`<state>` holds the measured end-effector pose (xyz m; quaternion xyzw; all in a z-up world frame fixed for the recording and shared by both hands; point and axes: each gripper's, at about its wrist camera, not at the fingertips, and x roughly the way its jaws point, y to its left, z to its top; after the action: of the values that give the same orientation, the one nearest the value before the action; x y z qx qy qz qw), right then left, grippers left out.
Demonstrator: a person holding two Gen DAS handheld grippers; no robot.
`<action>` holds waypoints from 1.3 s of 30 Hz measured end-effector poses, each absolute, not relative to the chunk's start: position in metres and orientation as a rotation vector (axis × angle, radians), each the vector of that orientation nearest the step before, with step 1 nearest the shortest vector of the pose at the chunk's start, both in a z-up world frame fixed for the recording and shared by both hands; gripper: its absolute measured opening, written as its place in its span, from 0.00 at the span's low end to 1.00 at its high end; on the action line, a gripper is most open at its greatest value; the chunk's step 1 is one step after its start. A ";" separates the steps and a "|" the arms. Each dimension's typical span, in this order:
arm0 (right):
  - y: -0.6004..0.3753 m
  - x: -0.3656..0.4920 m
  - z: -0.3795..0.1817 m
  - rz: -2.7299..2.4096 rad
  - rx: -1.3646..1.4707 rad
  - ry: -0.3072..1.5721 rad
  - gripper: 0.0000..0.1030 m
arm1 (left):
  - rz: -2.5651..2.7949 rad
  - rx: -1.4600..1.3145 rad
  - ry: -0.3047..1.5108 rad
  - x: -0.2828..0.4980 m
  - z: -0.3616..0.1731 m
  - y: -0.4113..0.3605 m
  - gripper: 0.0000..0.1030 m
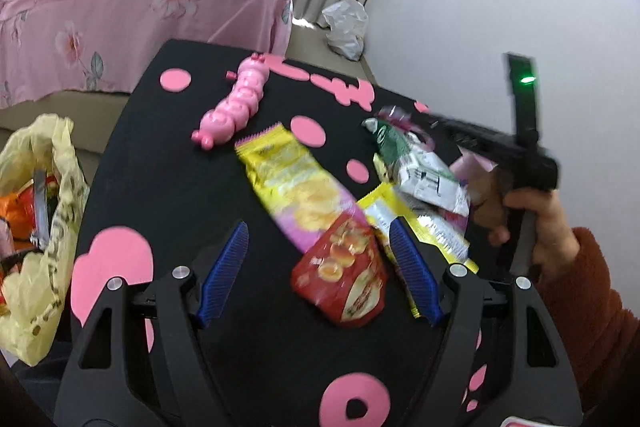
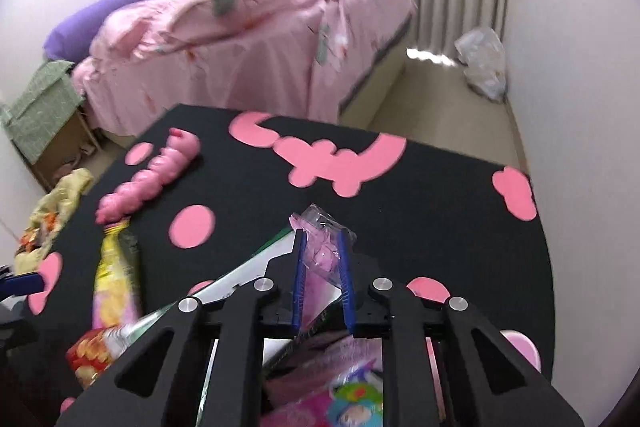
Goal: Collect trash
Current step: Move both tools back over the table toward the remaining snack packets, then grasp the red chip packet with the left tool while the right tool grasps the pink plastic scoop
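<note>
Snack wrappers lie on a black table with pink shapes [image 1: 168, 155]: a red chip packet [image 1: 342, 275], a long yellow-pink packet [image 1: 294, 183], a yellow-silver wrapper [image 1: 424, 227] and a green-white wrapper [image 1: 420, 167]. My left gripper [image 1: 320, 271] is open just above the table, its blue fingers either side of the red packet. My right gripper [image 2: 323, 267] is shut on a clear pink plastic wrapper [image 2: 320, 247], held above the table over the pile. The right gripper also shows in the left wrist view [image 1: 508, 151], held by a hand.
A yellow plastic bag [image 1: 44, 227] with trash in it hangs off the table's left edge. A pink caterpillar toy [image 1: 236, 103] lies at the back of the table. A pink bed [image 1: 140, 3] stands behind, and a white bag [image 1: 346, 27] sits on the floor by the wall.
</note>
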<state>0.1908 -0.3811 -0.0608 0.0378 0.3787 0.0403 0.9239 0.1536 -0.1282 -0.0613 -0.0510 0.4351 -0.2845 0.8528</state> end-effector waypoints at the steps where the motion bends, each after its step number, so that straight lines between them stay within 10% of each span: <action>1: -0.380 0.183 -0.055 0.093 0.070 0.759 0.16 | -0.609 -0.107 0.924 0.152 -0.064 -0.127 0.67; 12: -0.366 0.053 0.002 0.136 -0.006 0.588 0.16 | -0.673 0.068 0.952 0.138 -0.084 -0.153 0.67; 25: -0.369 -0.014 -0.036 0.098 -0.023 0.647 0.16 | -0.651 0.166 0.994 0.130 -0.095 -0.180 0.41; 39: -0.338 -0.041 -0.080 0.178 0.017 0.723 0.17 | -0.520 0.049 0.999 0.086 -0.085 -0.114 0.42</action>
<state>-0.0409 -0.3383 -0.0799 0.0081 0.3531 0.0871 0.9315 0.0859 -0.1141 -0.0855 0.0231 0.4733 -0.2466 0.8454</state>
